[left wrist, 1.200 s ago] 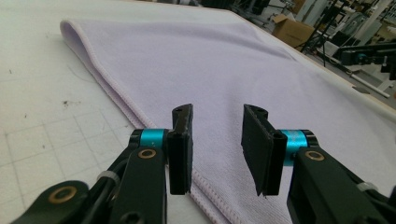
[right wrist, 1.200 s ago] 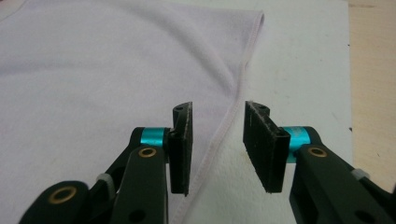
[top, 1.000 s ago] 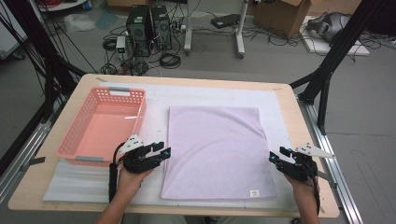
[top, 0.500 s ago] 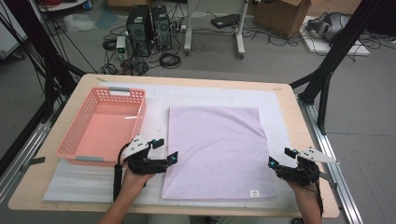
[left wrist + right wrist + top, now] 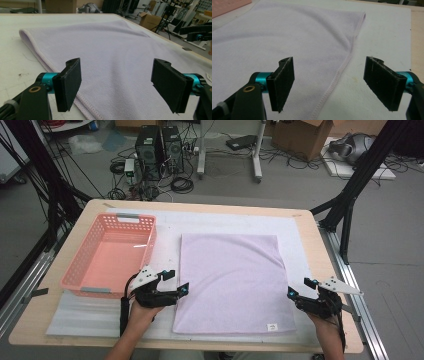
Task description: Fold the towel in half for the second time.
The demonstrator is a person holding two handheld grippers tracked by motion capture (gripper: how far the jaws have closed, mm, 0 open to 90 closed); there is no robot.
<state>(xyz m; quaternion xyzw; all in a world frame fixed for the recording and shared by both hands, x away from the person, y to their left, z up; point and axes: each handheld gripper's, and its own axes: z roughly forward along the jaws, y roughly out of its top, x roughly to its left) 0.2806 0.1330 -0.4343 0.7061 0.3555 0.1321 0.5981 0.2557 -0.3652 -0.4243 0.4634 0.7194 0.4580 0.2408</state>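
Two tongs work here. The left tongs [image 5: 176,282] sit lower left of the high view with jaws spread wide and nothing between them, at the left hem of the one lilac towel [image 5: 230,280]. The right tongs [image 5: 299,287], lower right, are likewise spread and hold nothing, at the towel's right hem. The towel lies flat at the frame's centre on a white mat [image 5: 165,227] covering the tabletop [image 5: 320,245]. One pink basket [image 5: 112,255] stands left of it. The towel's small label is unreadable.

A wooden table [image 5: 327,270] bears a white mat [image 5: 235,222], towel [image 5: 230,280] and basket [image 5: 112,255].
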